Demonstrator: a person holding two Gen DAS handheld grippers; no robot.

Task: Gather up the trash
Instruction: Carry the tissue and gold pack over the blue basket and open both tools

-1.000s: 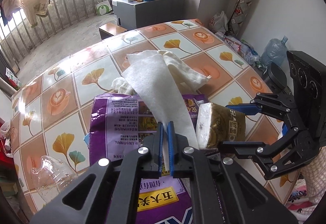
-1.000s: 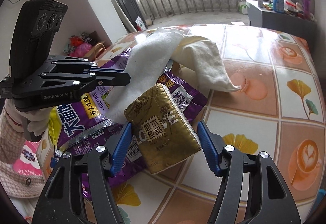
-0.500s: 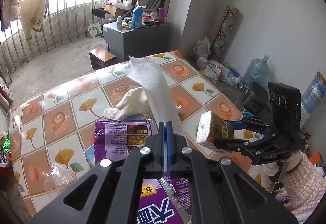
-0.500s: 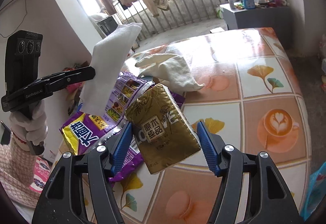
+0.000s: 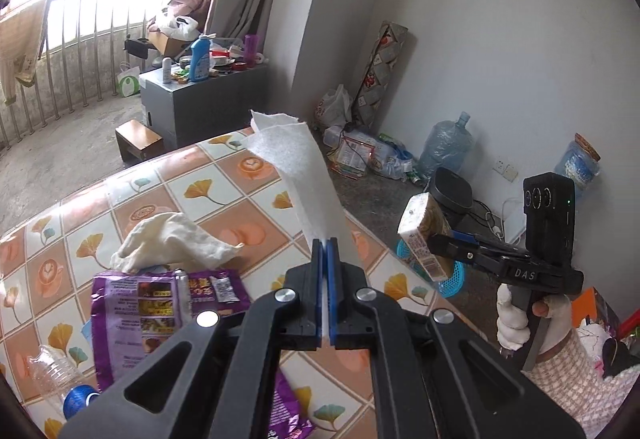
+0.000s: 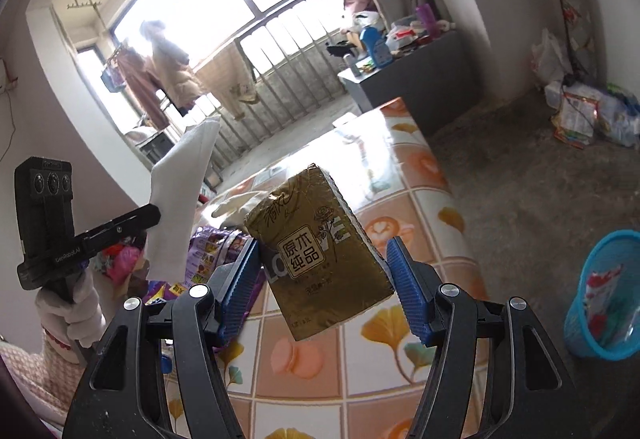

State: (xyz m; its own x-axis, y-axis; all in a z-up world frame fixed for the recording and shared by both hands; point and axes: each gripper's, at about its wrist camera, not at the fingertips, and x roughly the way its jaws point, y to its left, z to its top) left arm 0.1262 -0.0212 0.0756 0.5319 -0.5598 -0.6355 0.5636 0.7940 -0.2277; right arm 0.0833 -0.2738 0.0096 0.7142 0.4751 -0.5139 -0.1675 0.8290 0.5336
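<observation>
In the left wrist view, the left gripper (image 5: 325, 271) has its blue pads pressed together on the lower end of a white paper tissue sheet (image 5: 298, 167), which stands up from the jaws and leans toward the far wall. Below it lies the table with the orange and white gingko-leaf tile pattern (image 5: 208, 191), where more rubbish waits: a crumpled cream cloth (image 5: 172, 239), a purple printed plastic snack bag (image 5: 160, 315) and, at the near left, a crushed clear plastic bottle with a blue cap (image 5: 60, 379). To the right, off the table edge, the right gripper (image 5: 430, 239) carries a gold-wrapped tissue pack (image 5: 424, 235) above a blue plastic mesh waste basket (image 5: 454, 275) on the floor.

In the right wrist view, the right gripper's jaws stand wide, their blue ribbed pads clamped on either side of the gold pack, which hangs tilted and clear of the table. The blue basket sits low at the far right, with some wrappers already inside.

The step in hand looks like the carry to the bin. Next, each gripper needs to be brought directly over the basket mouth before its jaws part; the light tissue may drift as it falls.
</observation>
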